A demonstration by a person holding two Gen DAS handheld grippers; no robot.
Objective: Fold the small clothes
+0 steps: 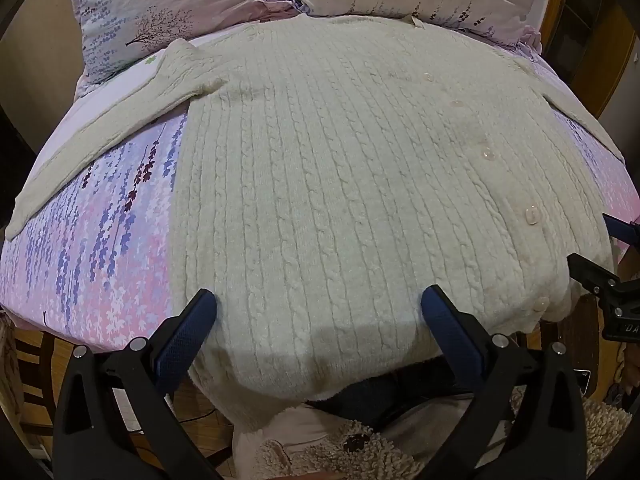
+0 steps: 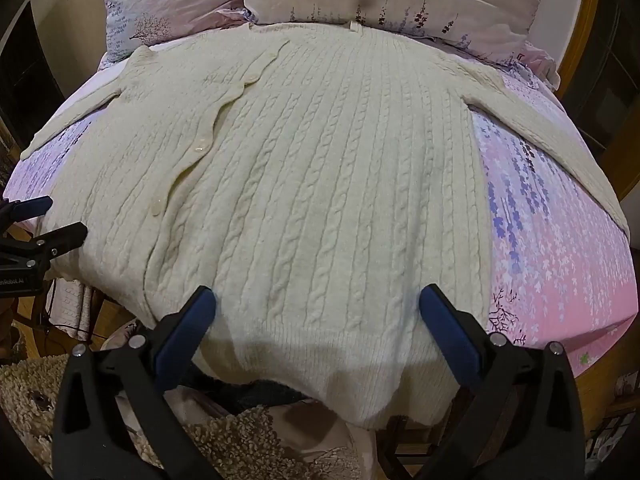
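Pink and lavender cotton covers the bed [image 1: 120, 248], a sheet printed with hanging purple flower sprays and small white blossoms. Two pillows [image 1: 168, 12] in a paler matching print lie along the far edge, and a wooden headboard [image 2: 576, 40] curves behind them. Brown wood flooring shows below the near edge of the mattress.

Spread flat across the middle of the bed lies a cream cable-knit cardigan [image 1: 328, 168], its collar up against the pillows and its ribbed hem hanging a little over the near edge. It is buttoned shut; a row of clear buttons [image 1: 531, 214] runs down the placket, which the right wrist view shows slightly rippled. Both sleeves stretch outward and slant down toward the bed's sides: one sleeve [image 1: 92, 148] crosses the flowered sheet on the left, the other sleeve [image 2: 560, 136] lies on the right.

Below the hem sit a dark folded garment [image 1: 372, 396] and a beige fluffy, looped-pile fabric [image 2: 236, 428], partly hidden by the gripper frames.

Left gripper [image 1: 318, 304] hovers over the hem area with its blue-padded jaws spread wide and nothing between them. Right gripper [image 2: 318, 302] stands the same way, jaws wide apart above the knit, holding nothing. Each gripper appears at the edge of the other's view, just beside the cardigan's lower corner.
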